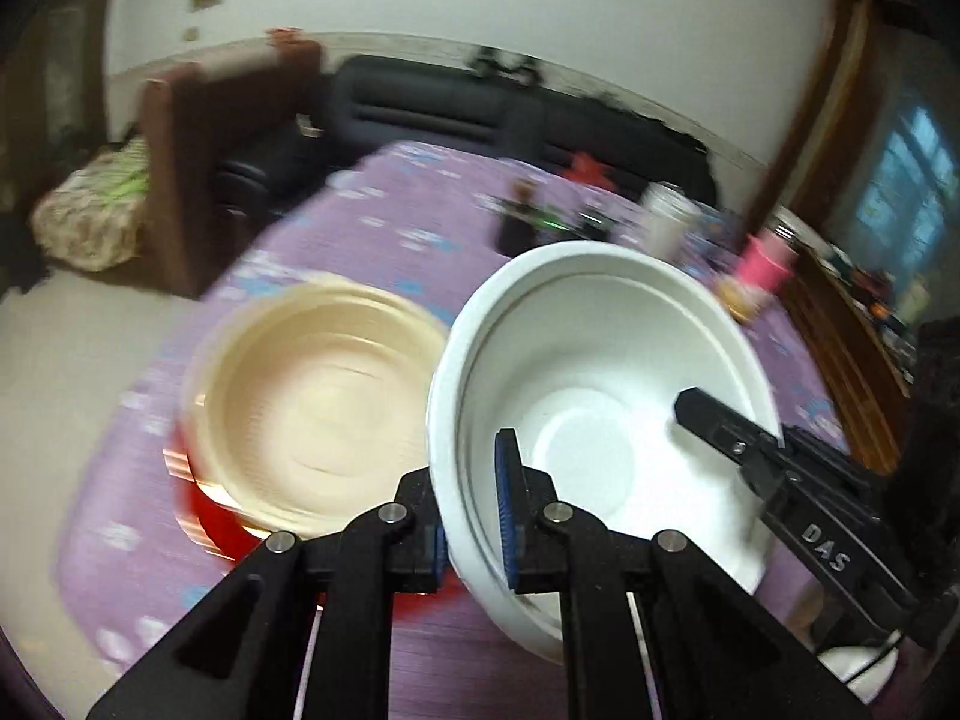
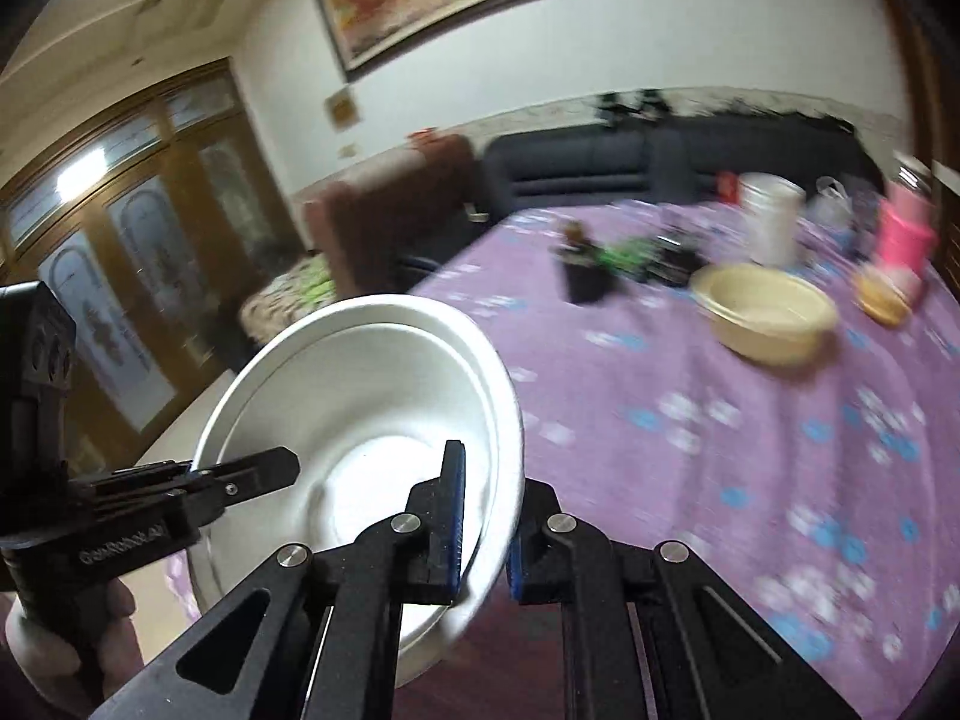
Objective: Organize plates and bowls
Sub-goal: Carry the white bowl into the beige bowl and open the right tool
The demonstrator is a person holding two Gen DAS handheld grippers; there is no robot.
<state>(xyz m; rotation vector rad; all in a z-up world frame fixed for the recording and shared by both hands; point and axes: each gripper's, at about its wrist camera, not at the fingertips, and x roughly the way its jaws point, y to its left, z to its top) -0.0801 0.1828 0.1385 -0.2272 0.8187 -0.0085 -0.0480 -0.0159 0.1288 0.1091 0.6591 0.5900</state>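
1. I count one white bowl (image 1: pixel 600 396) and two beige bowls, one (image 1: pixel 312 402) at the table's (image 1: pixel 384 222) near edge and the other (image 2: pixel 765 312) toward its far edge.
2. My left gripper (image 1: pixel 471 531) and right gripper (image 2: pixel 483 540) each clamp opposite rims of the white bowl, which hangs tilted above the table.

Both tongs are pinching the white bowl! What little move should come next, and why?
Probably let the right tongs open, so the left tongs alone carry the white bowl. Both pinch its rim on opposite sides and it hangs tilted above the purple tablecloth. The beige bowl sits right beside it, a likely place to nest it.
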